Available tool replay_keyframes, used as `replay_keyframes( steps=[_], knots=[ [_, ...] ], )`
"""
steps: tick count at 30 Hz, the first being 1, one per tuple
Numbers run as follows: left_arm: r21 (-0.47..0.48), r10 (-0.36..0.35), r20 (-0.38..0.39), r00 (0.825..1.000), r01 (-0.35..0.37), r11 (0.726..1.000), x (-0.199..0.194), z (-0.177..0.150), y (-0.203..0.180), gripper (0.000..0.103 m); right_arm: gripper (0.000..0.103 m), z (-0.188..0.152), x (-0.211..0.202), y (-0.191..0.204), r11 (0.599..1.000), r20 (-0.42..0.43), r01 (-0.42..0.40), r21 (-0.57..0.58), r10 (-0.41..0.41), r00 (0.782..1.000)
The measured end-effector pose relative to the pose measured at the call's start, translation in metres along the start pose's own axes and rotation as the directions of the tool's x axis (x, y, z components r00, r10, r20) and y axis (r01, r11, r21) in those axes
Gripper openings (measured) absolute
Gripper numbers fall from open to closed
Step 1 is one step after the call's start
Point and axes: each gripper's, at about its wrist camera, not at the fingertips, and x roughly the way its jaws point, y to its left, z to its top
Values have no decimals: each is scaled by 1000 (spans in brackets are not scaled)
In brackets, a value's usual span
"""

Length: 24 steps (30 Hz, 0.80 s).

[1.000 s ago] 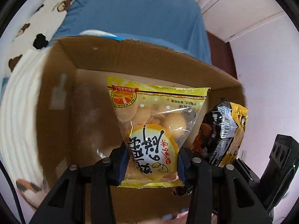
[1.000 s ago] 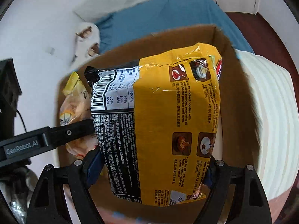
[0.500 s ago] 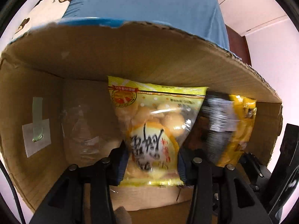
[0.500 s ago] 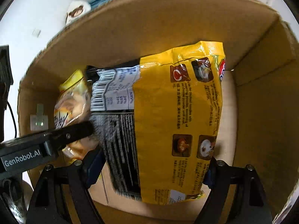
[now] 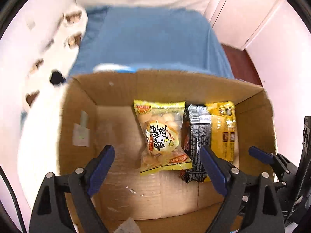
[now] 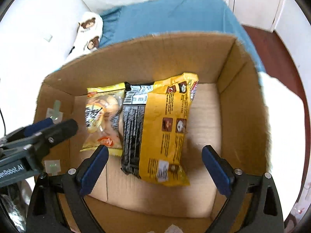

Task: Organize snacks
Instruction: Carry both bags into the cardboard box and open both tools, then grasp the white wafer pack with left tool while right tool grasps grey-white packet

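Note:
A yellow biscuit bag [image 5: 162, 137] lies flat on the floor of an open cardboard box [image 5: 108, 93]. A yellow-and-black noodle packet [image 5: 211, 136] lies beside it on its right. My left gripper [image 5: 157, 167] is open and empty above the near part of the box. In the right wrist view the noodle packet [image 6: 161, 128] and biscuit bag [image 6: 102, 116] lie side by side in the box [image 6: 243, 97]. My right gripper [image 6: 153, 167] is open and empty above the packet's near end. The left gripper [image 6: 38, 134] shows at that view's left.
The box sits on a blue cloth [image 5: 147, 38] with white bedding and a bear-print fabric [image 6: 89, 31] to the left. White cabinet doors [image 5: 245, 13] stand behind. A black device [image 5: 305, 155] stands at the right edge. Bare box floor [image 5: 116, 136] lies left of the biscuit bag.
Both grippers opened and let go of their bags, which now lie on the box floor. Both grippers have pulled back and up, out of the box.

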Motion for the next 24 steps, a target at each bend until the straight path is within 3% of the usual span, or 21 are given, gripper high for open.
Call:
replay_keyframes(
  steps=[5, 10, 19, 24],
  knots=[
    [24, 21, 135, 991, -24, 999, -38, -25, 4, 89, 99, -21, -51, 47, 1000, 107, 12, -23, -9, 994],
    [17, 36, 197, 980, -40, 999, -69, -51, 11, 89, 99, -42, -86, 80, 999, 198, 23, -22, -18, 980],
    [14, 73, 307, 949, -81, 997, -101, -98, 8, 89, 99, -88, -142, 91, 999, 353, 51, -10, -44, 935],
    [6, 67, 324, 944, -73, 997, -125, -126, 5, 89, 99, -118, -181, 91, 999, 412, 48, -4, -42, 910]
  ],
)
